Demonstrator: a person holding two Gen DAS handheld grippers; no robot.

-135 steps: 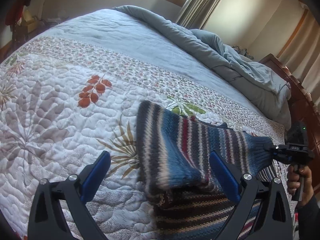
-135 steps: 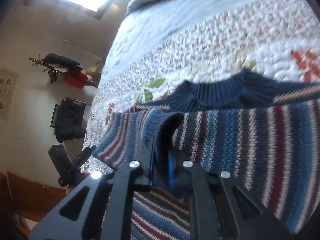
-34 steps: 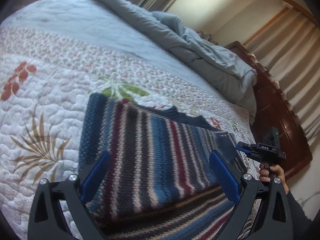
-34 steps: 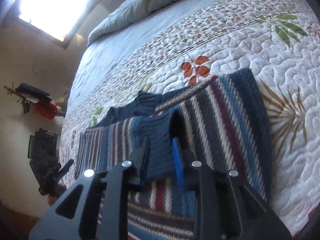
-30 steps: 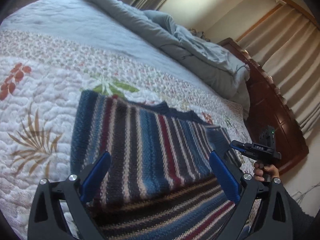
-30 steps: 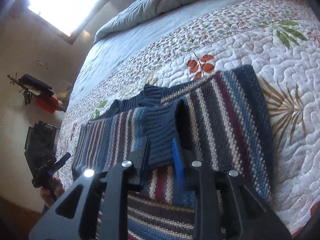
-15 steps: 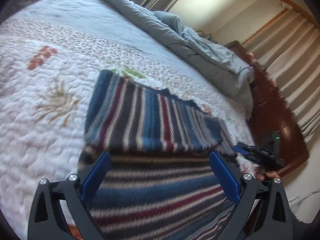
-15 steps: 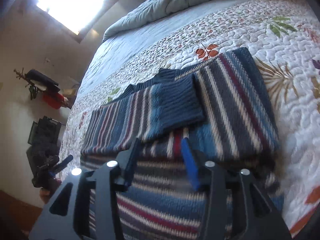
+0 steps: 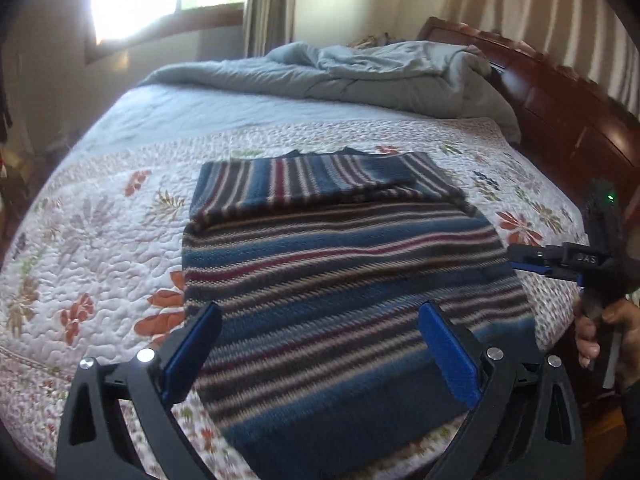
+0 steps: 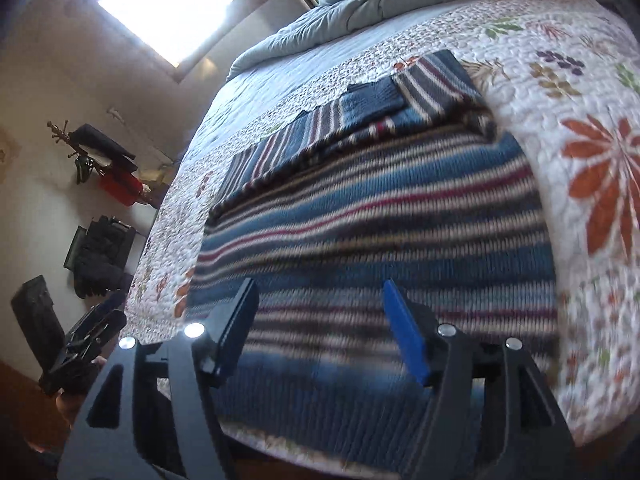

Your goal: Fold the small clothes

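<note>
Left wrist view: the left claw (image 9: 318, 350) stands wide with nothing between its blue pads, hanging above the near part of a striped sweater (image 9: 340, 264). The sweater lies flat on the flowered quilt (image 9: 92, 240) of the bed, its sleeves folded across the far end. At the right edge, a hand (image 9: 604, 332) holds the right claw (image 9: 540, 262).

Right wrist view: the right claw (image 10: 320, 330) has just been opening and now stands fairly wide, empty, over the sweater's (image 10: 380, 220) near hem. A grey duvet (image 10: 360, 4) is bunched at the far end.
</note>
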